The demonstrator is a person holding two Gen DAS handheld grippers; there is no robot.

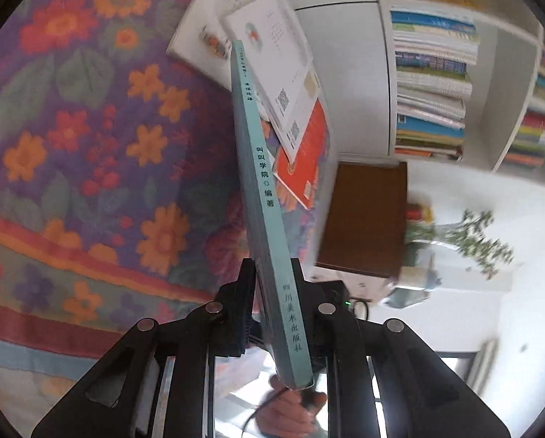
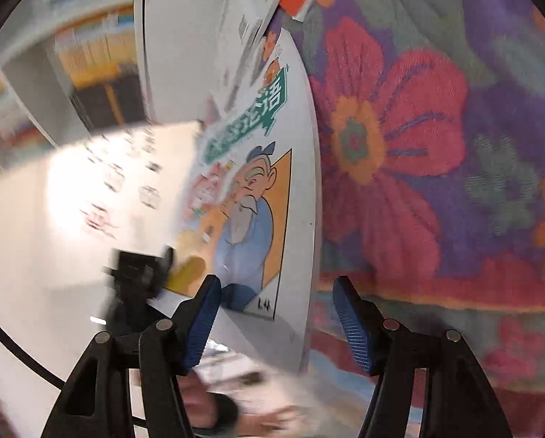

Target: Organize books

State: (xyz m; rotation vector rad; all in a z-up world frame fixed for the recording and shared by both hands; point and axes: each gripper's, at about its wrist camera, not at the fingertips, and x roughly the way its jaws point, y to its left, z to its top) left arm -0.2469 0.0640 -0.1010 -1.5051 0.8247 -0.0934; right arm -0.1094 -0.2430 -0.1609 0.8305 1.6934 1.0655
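My left gripper (image 1: 272,266) is shut on a thin book with a teal spine (image 1: 257,168), held on edge above the floral blanket (image 1: 89,127) with the spine facing the camera. In the right wrist view the same book shows its white cover with a cartoon old man (image 2: 257,197). Its lower corner sits between the blue pads (image 2: 352,328) of my right gripper (image 2: 277,284), which is open; the right pad stands well clear of the book. The left gripper (image 2: 137,277) appears there as a blurred black shape at the book's edge.
Loose books lie on the blanket: white ones (image 1: 272,58) and an orange one (image 1: 301,157). Beside the bed stands a white bookcase (image 1: 433,73) packed with stacked books. Past the blanket's edge are a brown cabinet (image 1: 367,219) and a green plant (image 1: 480,241).
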